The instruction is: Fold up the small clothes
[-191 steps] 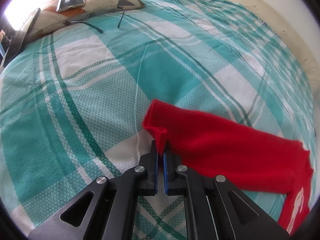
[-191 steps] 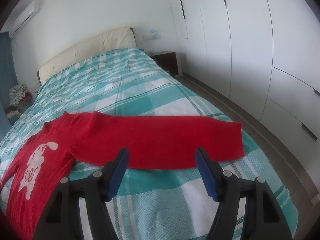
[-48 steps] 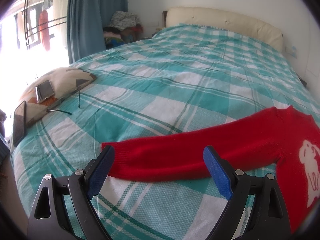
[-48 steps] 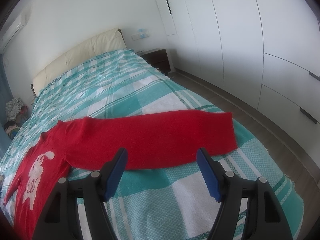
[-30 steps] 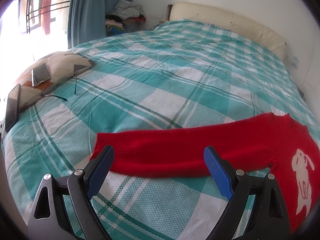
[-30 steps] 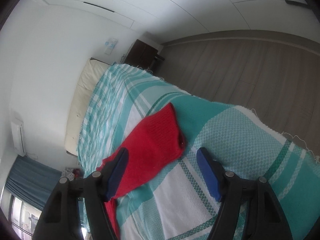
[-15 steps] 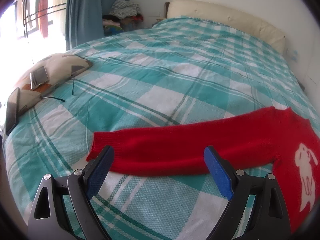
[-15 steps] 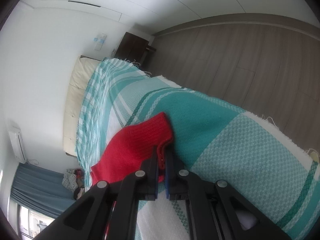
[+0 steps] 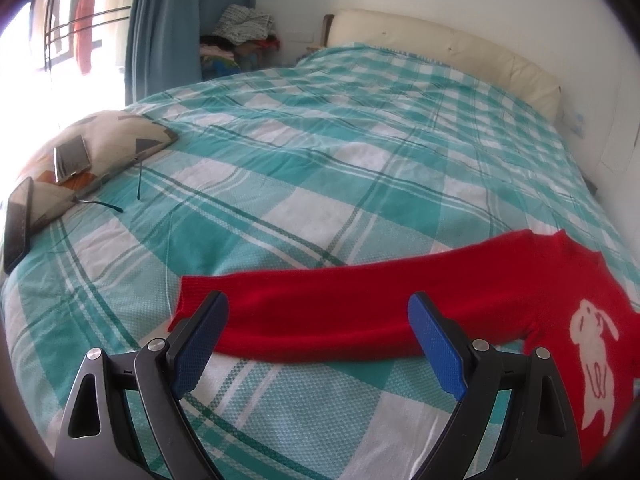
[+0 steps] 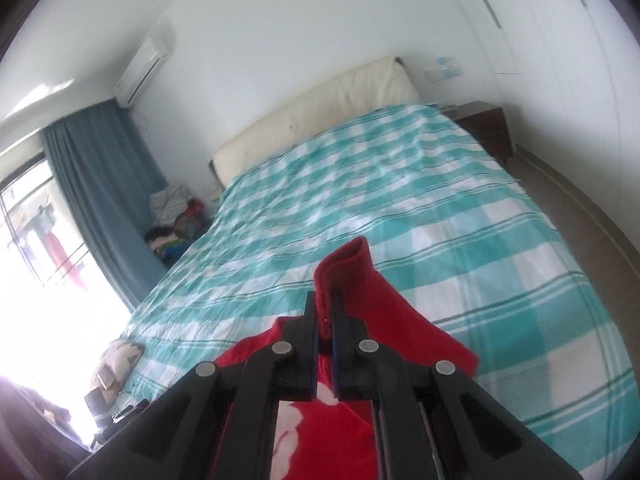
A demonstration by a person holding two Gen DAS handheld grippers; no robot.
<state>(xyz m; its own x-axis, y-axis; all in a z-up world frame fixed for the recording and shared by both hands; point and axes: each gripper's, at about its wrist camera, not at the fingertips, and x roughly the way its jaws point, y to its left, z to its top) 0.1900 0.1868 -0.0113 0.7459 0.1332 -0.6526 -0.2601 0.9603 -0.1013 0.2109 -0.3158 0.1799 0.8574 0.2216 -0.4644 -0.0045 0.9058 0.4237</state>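
Note:
A small red sweater [image 9: 360, 312] with a white rabbit on its chest [image 9: 594, 344] lies on the teal checked bedspread [image 9: 320, 168]. Its left sleeve stretches flat across the left wrist view. My left gripper [image 9: 318, 324] hovers open just in front of that sleeve, touching nothing. In the right wrist view my right gripper [image 10: 325, 312] is shut on the cuff of the other sleeve [image 10: 348, 268], lifted off the bed above the sweater's body [image 10: 320, 432], with the sleeve draping down from the jaws.
A patterned pillow [image 9: 100, 148] with a phone [image 9: 71, 158] on it and a dark tablet [image 9: 18, 220] lie at the bed's left edge. A cream headboard [image 9: 440, 48], blue curtain [image 10: 100, 184] and a clothes pile [image 10: 176, 216] stand beyond. Wooden floor [image 10: 580, 200] runs along the right.
My right gripper shut on the right sleeve's cuff, then swung up and rolled, carrying the sleeve over toward the sweater's body. The left gripper stayed put and open.

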